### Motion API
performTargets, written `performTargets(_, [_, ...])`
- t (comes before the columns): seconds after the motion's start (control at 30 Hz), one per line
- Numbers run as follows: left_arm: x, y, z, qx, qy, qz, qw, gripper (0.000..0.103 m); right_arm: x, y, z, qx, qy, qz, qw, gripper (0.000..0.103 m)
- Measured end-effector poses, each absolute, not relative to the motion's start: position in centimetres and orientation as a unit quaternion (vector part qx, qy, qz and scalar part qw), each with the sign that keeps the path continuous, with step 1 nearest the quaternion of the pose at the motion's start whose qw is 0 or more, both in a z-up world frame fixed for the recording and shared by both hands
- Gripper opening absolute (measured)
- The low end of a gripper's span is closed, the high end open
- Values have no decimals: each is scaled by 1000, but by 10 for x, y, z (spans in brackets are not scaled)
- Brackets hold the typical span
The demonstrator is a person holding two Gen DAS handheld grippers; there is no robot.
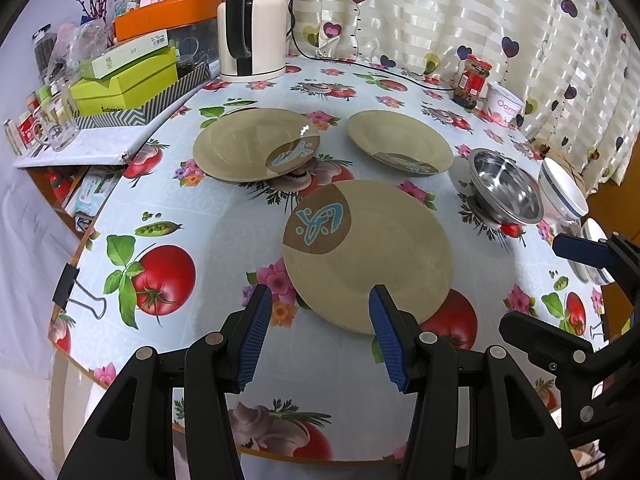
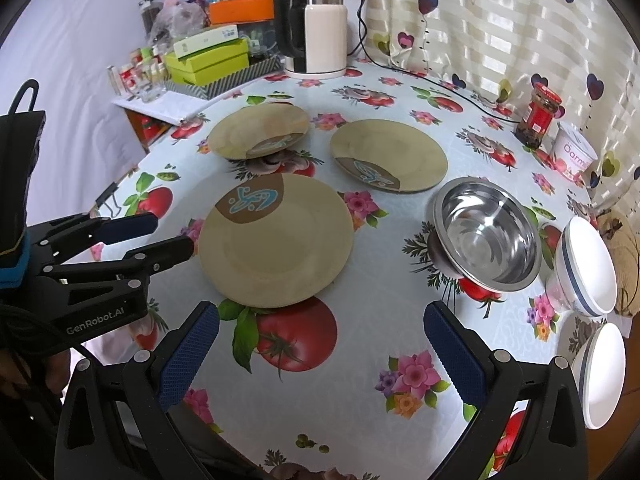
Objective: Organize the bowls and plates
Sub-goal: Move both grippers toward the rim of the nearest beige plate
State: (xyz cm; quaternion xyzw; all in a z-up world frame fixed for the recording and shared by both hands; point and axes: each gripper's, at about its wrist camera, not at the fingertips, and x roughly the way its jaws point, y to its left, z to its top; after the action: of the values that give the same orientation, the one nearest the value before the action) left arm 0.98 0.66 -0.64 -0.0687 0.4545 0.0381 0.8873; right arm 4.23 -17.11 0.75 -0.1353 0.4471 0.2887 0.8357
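The tabletop (image 2: pixel 352 360) wears a glossy printed oilcloth, smooth enough to catch window glare. The three tan plates (image 2: pixel 276 244) look matt and faintly grainy (ceramic or melamine, hard to tell), each with a brown patch. The steel bowl (image 2: pixel 488 236) is polished metal, mirror-bright inside. The two white bowls (image 2: pixel 588 268) have a glazed, shiny finish. The right tongs (image 2: pixel 322 348) are matt black plastic with blue cross-hatched rubbery pads; the left tongs (image 1: pixel 316 328) carry ribbed blue pads. The curtain (image 1: pixel 480 20) is satiny striped cloth.
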Motion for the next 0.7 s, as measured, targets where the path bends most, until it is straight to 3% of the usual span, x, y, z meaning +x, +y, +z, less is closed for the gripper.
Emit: performTargets(0.7, [21, 20, -9, -88, 455, 27, 886, 52, 58, -157, 3, -146, 454, 300, 826, 103])
